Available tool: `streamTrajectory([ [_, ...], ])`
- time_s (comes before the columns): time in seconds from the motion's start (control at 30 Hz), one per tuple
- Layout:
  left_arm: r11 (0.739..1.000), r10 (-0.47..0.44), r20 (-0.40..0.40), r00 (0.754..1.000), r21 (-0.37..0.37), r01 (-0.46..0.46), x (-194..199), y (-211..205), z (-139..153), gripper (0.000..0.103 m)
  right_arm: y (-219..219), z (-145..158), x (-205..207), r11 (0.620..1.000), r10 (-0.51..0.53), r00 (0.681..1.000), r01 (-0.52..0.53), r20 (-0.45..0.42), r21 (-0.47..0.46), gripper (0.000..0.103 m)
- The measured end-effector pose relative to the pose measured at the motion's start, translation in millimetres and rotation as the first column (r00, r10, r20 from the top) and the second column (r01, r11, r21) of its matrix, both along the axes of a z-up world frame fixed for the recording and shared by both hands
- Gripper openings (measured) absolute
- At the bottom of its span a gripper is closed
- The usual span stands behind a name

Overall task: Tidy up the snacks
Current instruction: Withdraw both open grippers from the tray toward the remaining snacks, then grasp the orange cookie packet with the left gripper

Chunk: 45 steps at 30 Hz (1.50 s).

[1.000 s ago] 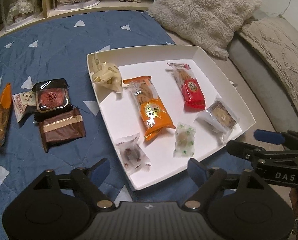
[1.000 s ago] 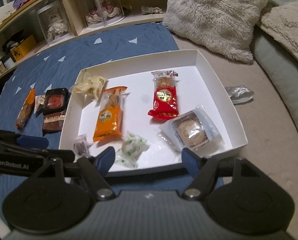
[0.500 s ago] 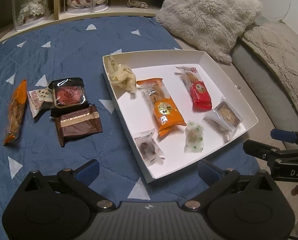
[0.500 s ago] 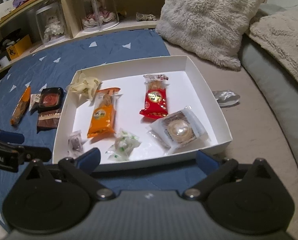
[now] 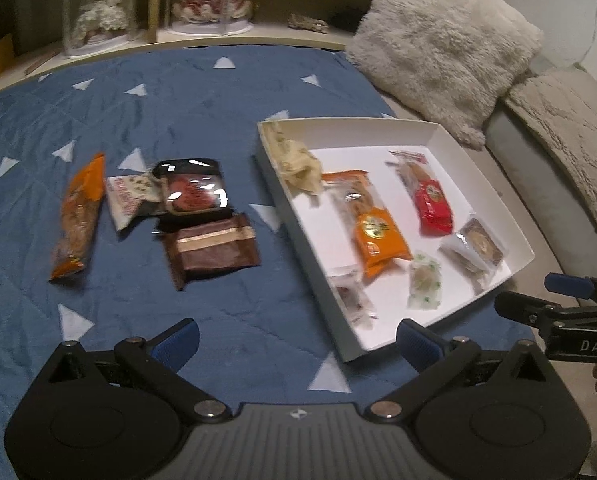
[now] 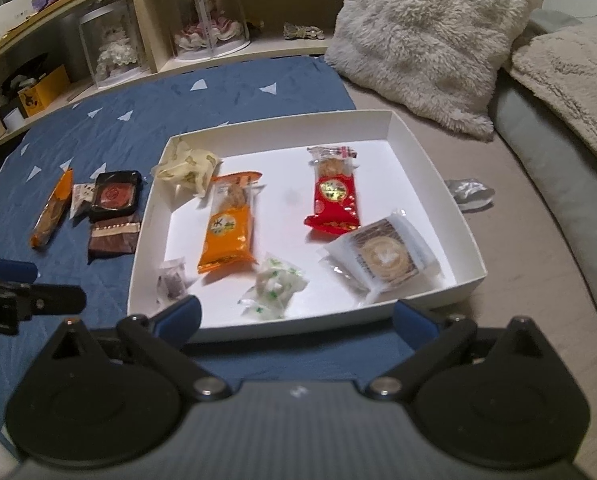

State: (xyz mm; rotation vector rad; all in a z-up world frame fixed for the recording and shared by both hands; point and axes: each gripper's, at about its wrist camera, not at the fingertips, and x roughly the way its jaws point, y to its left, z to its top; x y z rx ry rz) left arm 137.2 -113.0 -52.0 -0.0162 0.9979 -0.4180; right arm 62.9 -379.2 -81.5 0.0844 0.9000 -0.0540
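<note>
A white box (image 5: 478,152) (image 6: 430,152) lies on a blue quilt and holds several wrapped snacks, among them an orange pack (image 5: 378,232) (image 6: 228,228), a red pack (image 5: 432,200) (image 6: 334,200) and a round cake in clear wrap (image 6: 382,256). On the quilt left of the box lie a brown pack (image 5: 212,248), a black-tray cake (image 5: 192,196), a small white pack (image 5: 128,198) and a long orange bar (image 5: 78,216). My left gripper (image 5: 296,344) is open over the quilt near the box's near corner, holding nothing. My right gripper (image 6: 296,318) stands open and empty at the box's near wall.
A blue quilt (image 5: 178,120) with white triangles covers the surface. Fluffy cushions (image 6: 426,36) lie behind the box, a grey sofa edge to the right. A crumpled silver wrapper (image 6: 468,192) lies right of the box. Shelves with glass domes (image 6: 206,16) stand at the back.
Both grippers' jaws have spread wider. The left gripper has shifted left, so the loose snacks on the quilt sit nearer the middle of its view. The right gripper has pulled back slightly from the box.
</note>
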Motion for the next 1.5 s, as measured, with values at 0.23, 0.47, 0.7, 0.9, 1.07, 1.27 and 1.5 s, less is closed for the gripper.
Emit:
streamTrajectory([
  [0.23,0.998,0.066,0.003,0.998,0.002,-0.066,6.5,39.4,-0.8,0.103,18.3,0.0,6.5,0.999,0.019,1.000,-0.020,0.017,0.027,0.103],
  [0.47,0.991,0.132,0.007,0.991,-0.025,-0.132,16.3,78.2,-3.0,0.103,44.2,1.0,17.8,0.997,0.042,0.998,-0.045,0.057,0.061,0.103],
  [0.7,0.979,0.198,0.033,0.980,-0.053,-0.196,25.4,114.7,-5.0,0.103,79.4,-3.0,32.2,0.994,0.086,0.993,-0.092,0.083,0.061,0.103],
  [0.9,0.965,0.249,0.034,0.968,-0.094,-0.245,36.3,140.5,-10.2,0.103,118.3,-10.6,42.8,0.986,0.139,0.983,-0.148,0.121,0.072,0.103],
  [1.07,0.951,0.283,0.071,0.957,-0.148,-0.270,50.0,152.0,-11.3,0.103,147.2,-19.1,54.5,0.979,0.168,0.973,-0.184,0.159,0.093,0.103],
  [1.27,0.907,0.345,0.041,0.938,-0.271,-0.322,74.4,160.8,-15.8,0.103,185.7,-34.3,70.4,0.972,0.216,0.949,-0.231,0.230,0.038,0.103],
  [1.5,0.884,0.382,-0.021,0.924,-0.283,-0.372,107.0,167.2,-42.2,0.103,213.9,-57.6,98.4,0.951,0.298,0.929,-0.308,0.217,0.010,0.100],
])
